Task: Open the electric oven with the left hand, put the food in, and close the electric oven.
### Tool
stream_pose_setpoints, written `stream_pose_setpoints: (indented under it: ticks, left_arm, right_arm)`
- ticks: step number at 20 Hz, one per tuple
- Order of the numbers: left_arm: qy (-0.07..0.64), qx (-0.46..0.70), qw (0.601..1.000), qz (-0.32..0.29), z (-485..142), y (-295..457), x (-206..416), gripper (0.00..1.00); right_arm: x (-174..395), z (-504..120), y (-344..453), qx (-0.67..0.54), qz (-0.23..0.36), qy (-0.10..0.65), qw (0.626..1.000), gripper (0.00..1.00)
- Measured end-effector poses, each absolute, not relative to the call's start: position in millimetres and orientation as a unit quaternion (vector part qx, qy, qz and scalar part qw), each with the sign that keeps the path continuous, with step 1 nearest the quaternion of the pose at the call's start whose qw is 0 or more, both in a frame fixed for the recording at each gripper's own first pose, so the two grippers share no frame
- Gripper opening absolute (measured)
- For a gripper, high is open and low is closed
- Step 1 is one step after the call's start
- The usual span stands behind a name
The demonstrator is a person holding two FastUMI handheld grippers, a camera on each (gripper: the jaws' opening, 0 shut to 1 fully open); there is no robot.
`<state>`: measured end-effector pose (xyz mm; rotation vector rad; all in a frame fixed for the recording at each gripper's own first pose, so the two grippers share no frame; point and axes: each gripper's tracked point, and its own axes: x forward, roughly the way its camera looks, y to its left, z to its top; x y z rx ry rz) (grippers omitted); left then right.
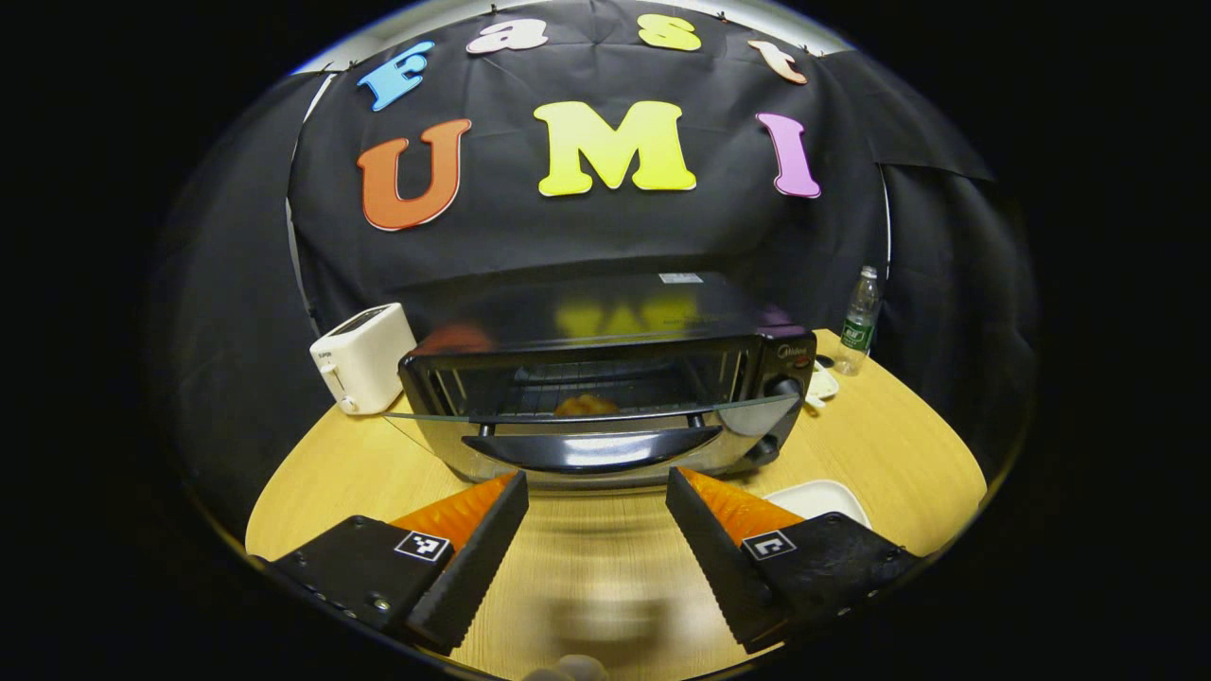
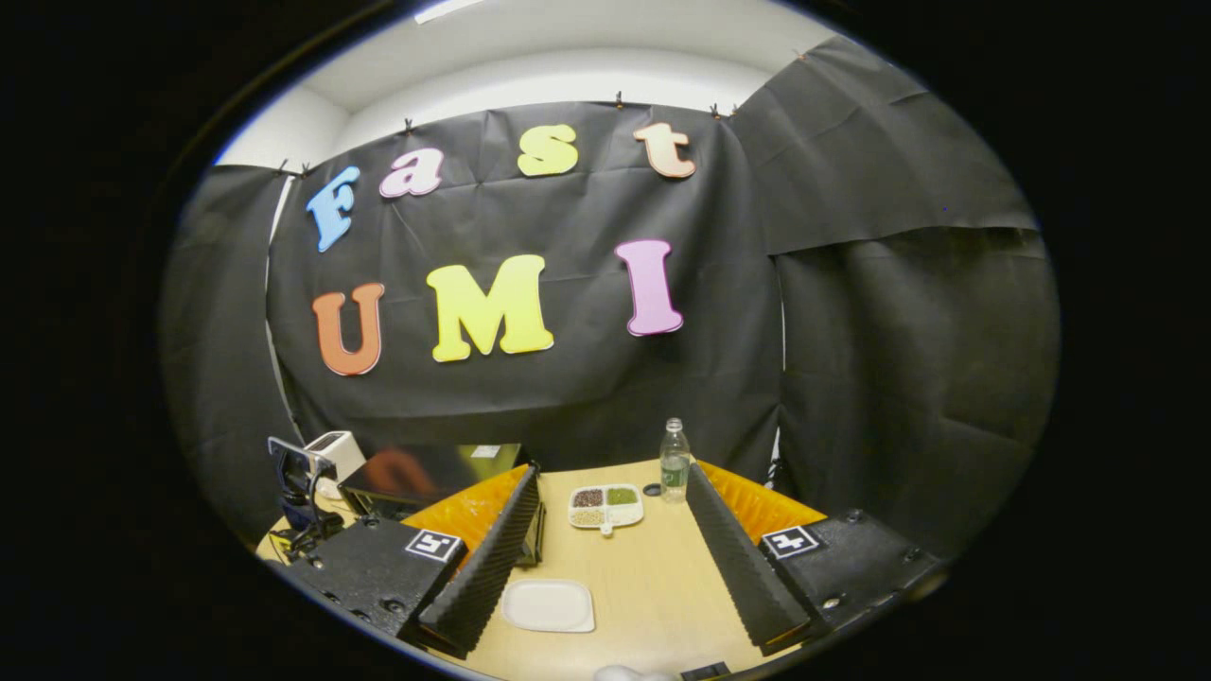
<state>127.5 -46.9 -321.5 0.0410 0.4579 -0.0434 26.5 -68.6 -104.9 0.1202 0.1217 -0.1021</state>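
The electric oven (image 1: 605, 397) stands at the middle of the round wooden surface (image 1: 587, 567), its glass door (image 1: 587, 416) partly lowered and roughly level, with the dark door handle (image 1: 605, 449) facing the camera. Inside, on the rack, lies an orange-brown piece of food (image 1: 585, 406). The left gripper (image 1: 596, 497) is just in front of the handle, apart from it, its fingers spread wide and holding nothing. A white toaster (image 1: 362, 357) sits left of the oven, a plastic bottle (image 1: 859, 322) at the back right, and a white plate (image 1: 818, 498) near the right finger.

In the right gripper view, the right gripper (image 2: 610, 515) is raised over the surface, fingers wide apart and empty. Between them lie the white plate (image 2: 549, 605), bare, and farther off a divided tray (image 2: 606, 506) of grains beside the bottle (image 2: 674, 462). The oven's top (image 2: 426, 470) shows at the left behind one finger.
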Motion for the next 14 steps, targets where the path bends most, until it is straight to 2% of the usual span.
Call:
stream_pose_setpoints:
  ticks: [3,4,6,8,9,10,11,13,14]
  left_arm:
    - [0.219,0.018,0.975,-0.019,-315,-45,144,0.96]
    - [0.213,0.021,0.977,-0.017,-312,-44,150,0.96]
    - [0.206,0.024,0.978,-0.015,-308,-43,159,0.96]
    - [0.203,0.022,0.979,-0.019,-306,-46,167,0.96]
    - [0.202,0.027,0.979,-0.018,-306,-46,170,0.96]
    - [0.200,0.031,0.979,-0.018,-306,-44,173,0.96]
    - [0.202,0.030,0.979,-0.018,-307,-45,174,0.97]
    - [0.206,0.026,0.978,-0.017,-310,-45,174,0.96]
    - [0.208,0.023,0.978,-0.017,-311,-46,174,0.96]
  right_arm:
    - [29,-107,-70,0.061,-0.052,0.063,0.995,1.00]
    - [29,-107,-70,0.061,-0.052,0.065,0.995,0.96]
    - [30,-107,-72,0.060,-0.054,0.065,0.995,1.00]
    - [30,-108,-74,0.060,-0.055,0.066,0.995,0.96]
    - [30,-110,-74,0.060,-0.055,0.069,0.994,1.00]
    - [32,-111,-76,0.062,-0.057,0.070,0.994,0.96]
    - [31,-110,-76,0.066,-0.057,0.070,0.994,1.00]
    - [33,-112,-77,0.065,-0.057,0.072,0.994,1.00]
    - [33,-114,-77,0.064,-0.056,0.074,0.994,0.96]
